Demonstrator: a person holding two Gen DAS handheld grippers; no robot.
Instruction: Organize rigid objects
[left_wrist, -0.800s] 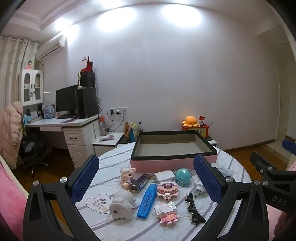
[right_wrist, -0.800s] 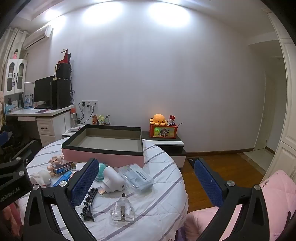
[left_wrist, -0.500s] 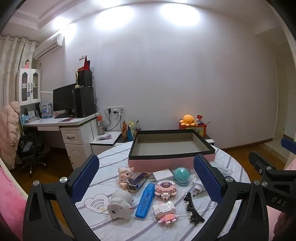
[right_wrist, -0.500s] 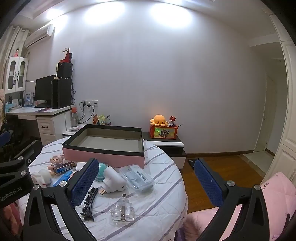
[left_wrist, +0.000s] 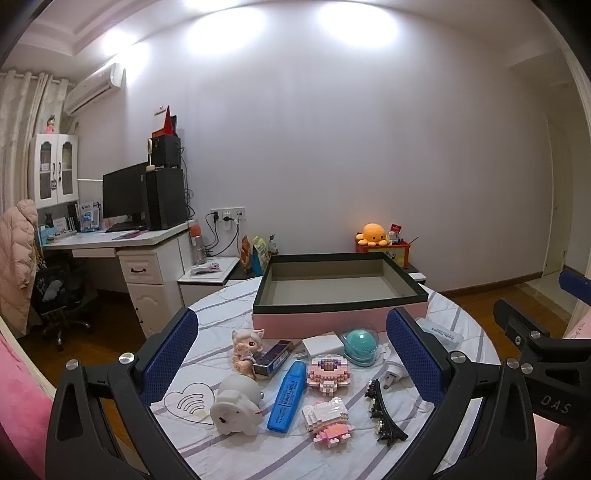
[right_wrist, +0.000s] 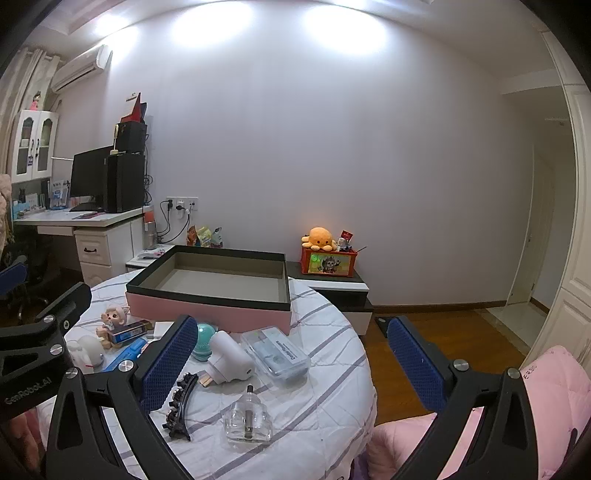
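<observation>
An empty pink box with a black rim stands at the far side of a round table. In front of it lie a blue highlighter, a white piggy bank, a small doll, two pink brick figures, a teal dome and a black hair clip. A white plug, a clear case and a glass bottle lie nearer the right gripper. My left gripper and right gripper are both open and empty above the table's near edge.
The table wears a striped white cloth. A desk with a monitor stands at the left. A low cabinet with an orange octopus toy is behind the table. Wooden floor and pink bedding lie to the right.
Both views have shifted slightly, as if both grippers dipped or tilted a little. Nothing on the table has moved, and both grippers stay open.
</observation>
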